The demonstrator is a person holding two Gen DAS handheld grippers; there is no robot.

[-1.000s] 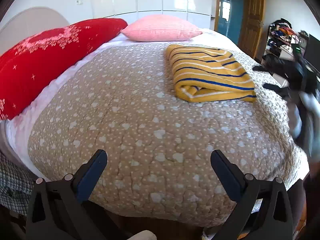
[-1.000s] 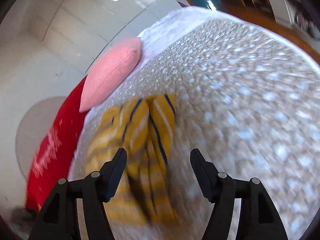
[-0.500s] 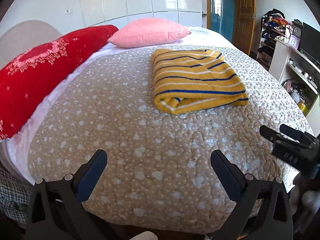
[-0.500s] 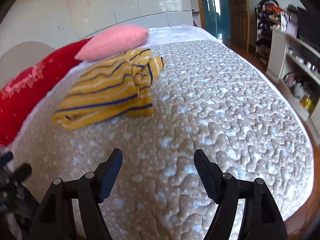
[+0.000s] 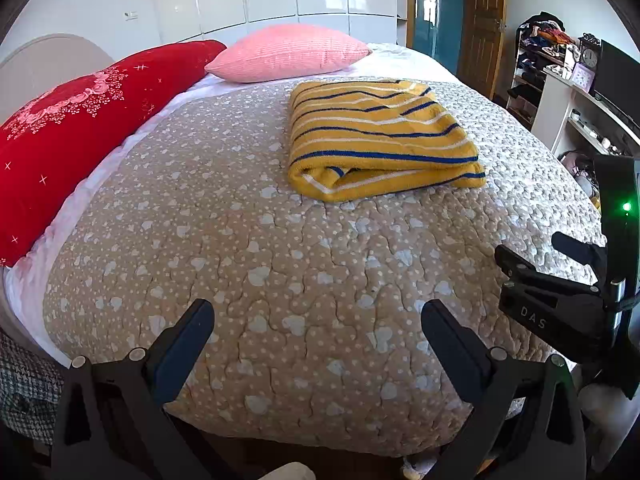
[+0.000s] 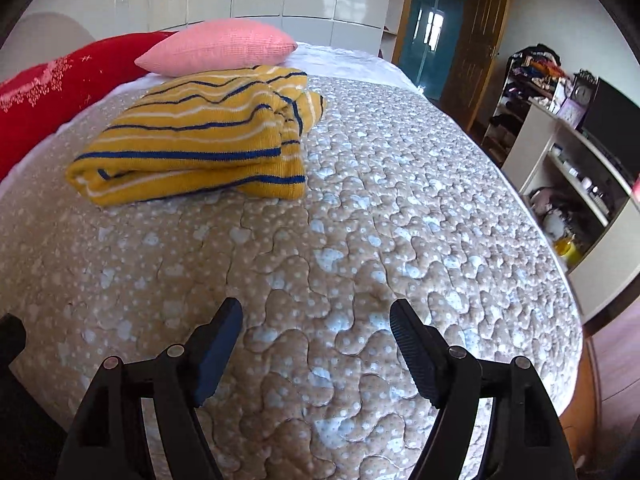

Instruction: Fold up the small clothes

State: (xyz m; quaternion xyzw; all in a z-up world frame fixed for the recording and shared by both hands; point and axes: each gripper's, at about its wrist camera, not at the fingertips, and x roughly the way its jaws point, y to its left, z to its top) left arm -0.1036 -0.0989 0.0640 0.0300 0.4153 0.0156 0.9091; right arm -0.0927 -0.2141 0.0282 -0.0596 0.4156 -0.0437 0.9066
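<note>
**Cut off, covered or too small to read**

The red pillow (image 5: 76,136) runs off the left edge in both views, its far end covered by the pink pillow (image 6: 218,46) in the right wrist view. The bed (image 5: 312,280) loses its near edge behind both grippers' black frames. The right gripper (image 5: 560,256) shows only in part at the left wrist view's right edge, its spread unclear there. Shelf (image 6: 576,184) contents are too small to identify. The sweater's (image 5: 376,140) inner layers lie hidden within its folds.
</note>
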